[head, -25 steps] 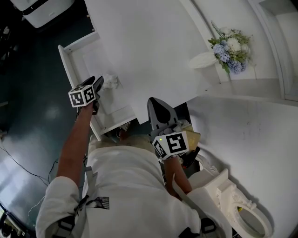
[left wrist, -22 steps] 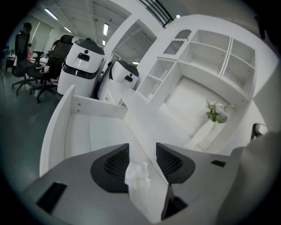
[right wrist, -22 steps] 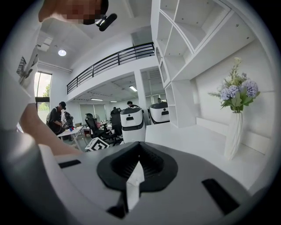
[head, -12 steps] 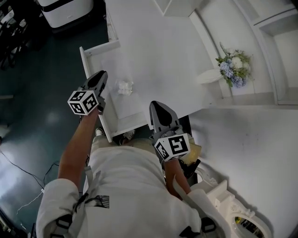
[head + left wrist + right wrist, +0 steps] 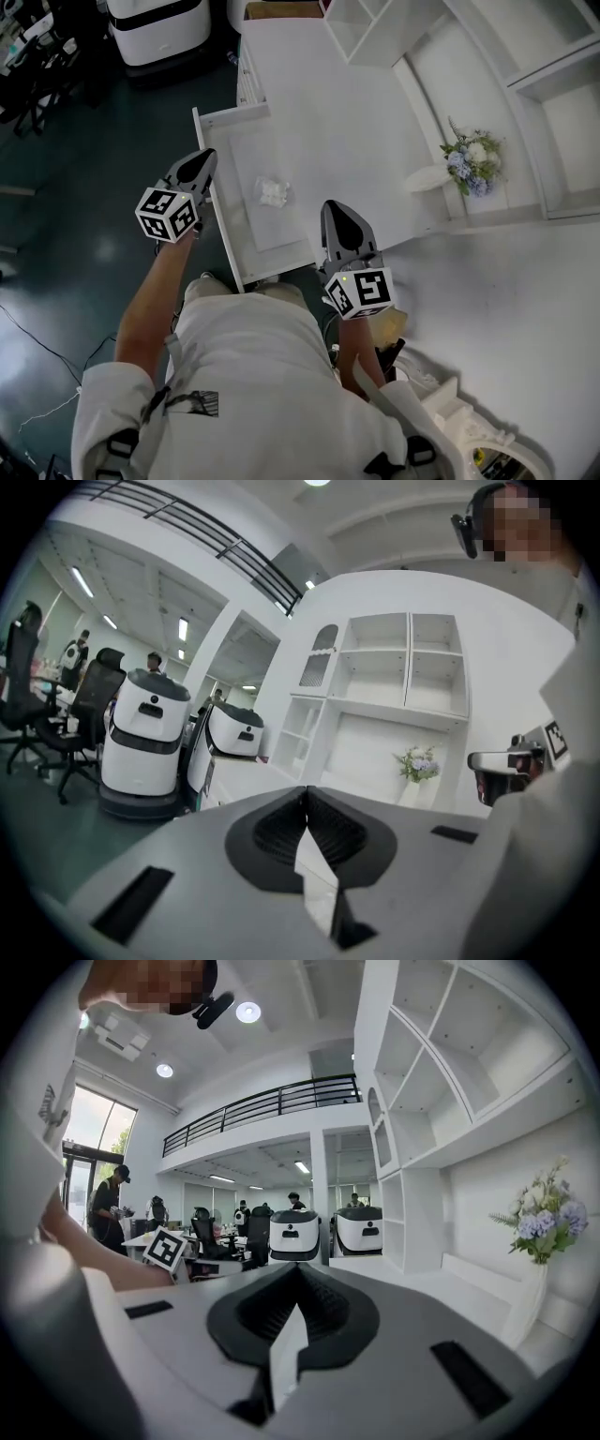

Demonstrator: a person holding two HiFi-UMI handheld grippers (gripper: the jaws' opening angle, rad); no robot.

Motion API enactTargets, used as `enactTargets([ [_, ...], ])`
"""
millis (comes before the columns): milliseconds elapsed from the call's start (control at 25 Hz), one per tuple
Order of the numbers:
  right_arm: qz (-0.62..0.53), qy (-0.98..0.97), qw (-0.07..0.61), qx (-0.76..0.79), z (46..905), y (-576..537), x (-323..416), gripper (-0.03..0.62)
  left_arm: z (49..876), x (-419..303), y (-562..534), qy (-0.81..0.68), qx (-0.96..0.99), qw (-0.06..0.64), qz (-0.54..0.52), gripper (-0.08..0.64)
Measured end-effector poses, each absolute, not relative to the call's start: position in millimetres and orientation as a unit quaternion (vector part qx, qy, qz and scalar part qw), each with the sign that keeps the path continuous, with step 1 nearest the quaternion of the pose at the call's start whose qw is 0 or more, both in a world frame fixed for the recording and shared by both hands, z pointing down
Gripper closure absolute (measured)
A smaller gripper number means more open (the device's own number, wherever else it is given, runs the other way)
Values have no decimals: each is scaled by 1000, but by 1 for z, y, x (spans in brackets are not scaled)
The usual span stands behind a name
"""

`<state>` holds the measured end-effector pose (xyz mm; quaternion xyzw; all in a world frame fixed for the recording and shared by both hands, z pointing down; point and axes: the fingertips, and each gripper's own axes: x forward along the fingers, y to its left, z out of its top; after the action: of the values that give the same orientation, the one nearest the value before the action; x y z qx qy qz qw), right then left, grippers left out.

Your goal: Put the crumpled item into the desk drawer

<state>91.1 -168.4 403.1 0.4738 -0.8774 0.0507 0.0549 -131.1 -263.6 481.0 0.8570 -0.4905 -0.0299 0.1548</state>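
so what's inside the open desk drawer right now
One crumpled white item lies loose on the drawer floor, about mid-drawer. Nothing else shows in it. Any part of the drawer running under the desktop is covered.

Two grippers [image 5: 201,159] [image 5: 338,210] — one wad [image 5: 274,192] (one drawer [image 5: 255,228])

Crumpled item [image 5: 274,192]: white, wrinkled, matt; paper or tissue. Drawer [image 5: 248,159]: white, smooth, matt painted board. Desk [image 5: 319,112]: same smooth white finish. Left gripper [image 5: 201,159] and right gripper [image 5: 337,210]: matt grey plastic shells; pads [image 5: 277,834] black, ribbed, rubbery. Floor [image 5: 56,216]: dark, glossy, reflects light. Shirt [image 5: 253,375]: white cloth, creased. Flowers [image 5: 472,157]: cloth or plastic, can't tell.
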Motion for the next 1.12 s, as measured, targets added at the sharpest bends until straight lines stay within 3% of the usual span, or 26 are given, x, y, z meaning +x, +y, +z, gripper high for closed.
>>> enactTargets([
  [640, -21, -826, 23, 563, 326, -178, 119, 583, 353, -201, -224, -494, 868, -17, -36, 543],
  [1120, -26, -804, 20, 594, 313, -161, 124, 583, 300, -238, -196, -521, 850, -65, -44, 543],
])
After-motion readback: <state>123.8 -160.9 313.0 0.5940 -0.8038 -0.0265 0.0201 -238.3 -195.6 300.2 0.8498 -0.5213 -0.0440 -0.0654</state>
